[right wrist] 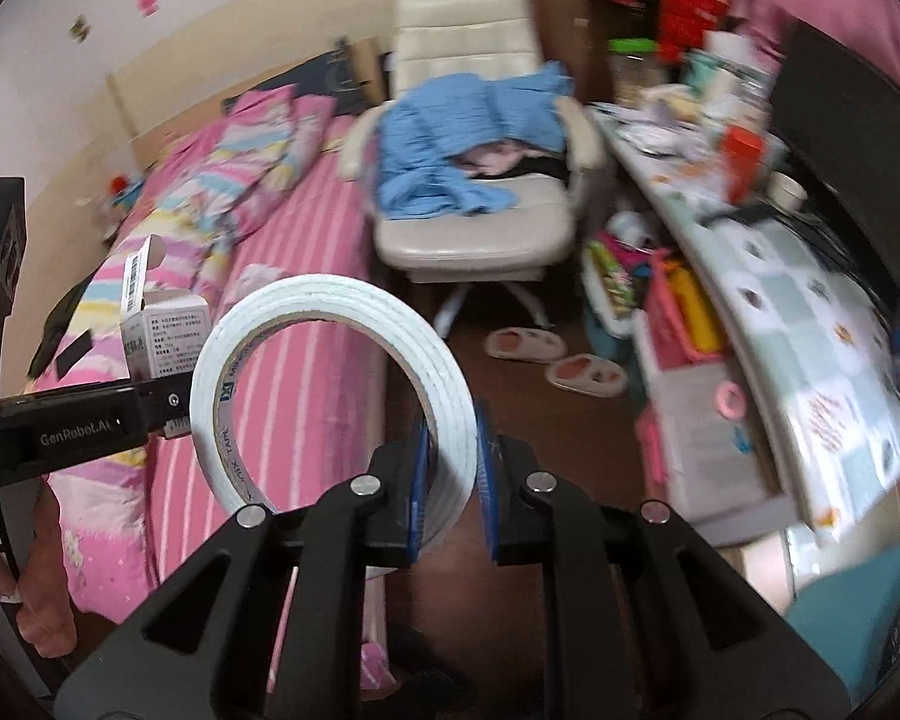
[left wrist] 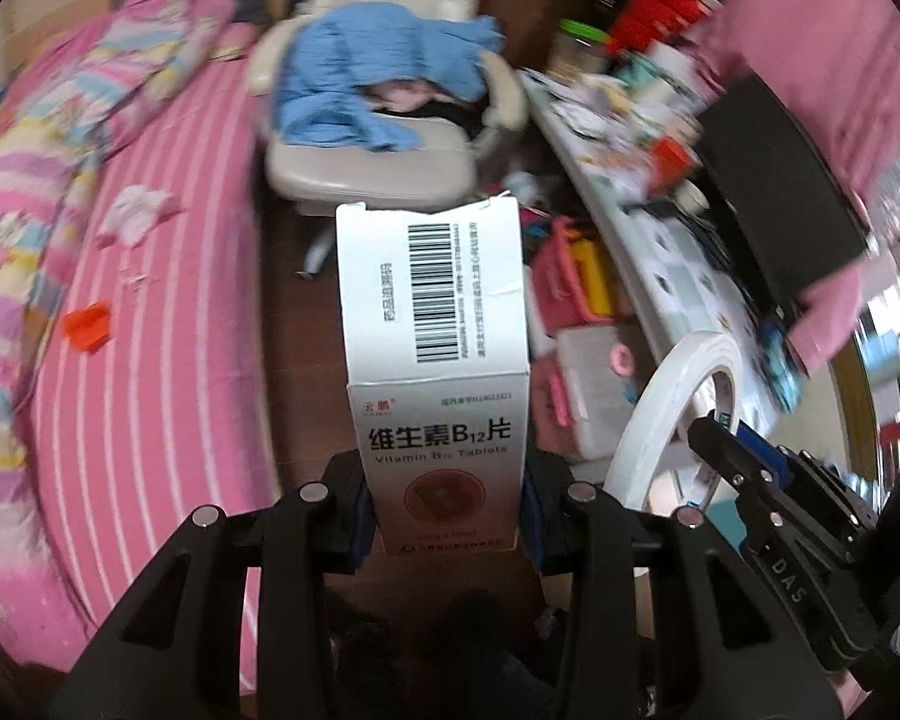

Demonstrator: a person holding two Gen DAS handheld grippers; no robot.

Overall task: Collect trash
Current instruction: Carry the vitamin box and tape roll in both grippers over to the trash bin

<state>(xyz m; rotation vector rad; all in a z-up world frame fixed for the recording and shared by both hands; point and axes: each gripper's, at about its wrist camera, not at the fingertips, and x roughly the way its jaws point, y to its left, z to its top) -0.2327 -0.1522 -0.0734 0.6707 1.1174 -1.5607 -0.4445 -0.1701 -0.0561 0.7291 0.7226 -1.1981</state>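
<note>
Both tongs loaded, swinging through a blurred bedroom.

Left gripper (left wrist: 447,498) pinches the vitamin box (left wrist: 435,354) by its lower end, its torn-open top flap pointing away toward the cream chair (left wrist: 384,162). Right gripper (right wrist: 450,474) clamps the white tape roll (right wrist: 450,360) across its width, ring standing on edge. Both are held over dark floor, between the pink striped bed (left wrist: 168,312) on the left and the cluttered desk (right wrist: 768,276) on the right. Slippers (right wrist: 555,357) lie by the chair.
</note>
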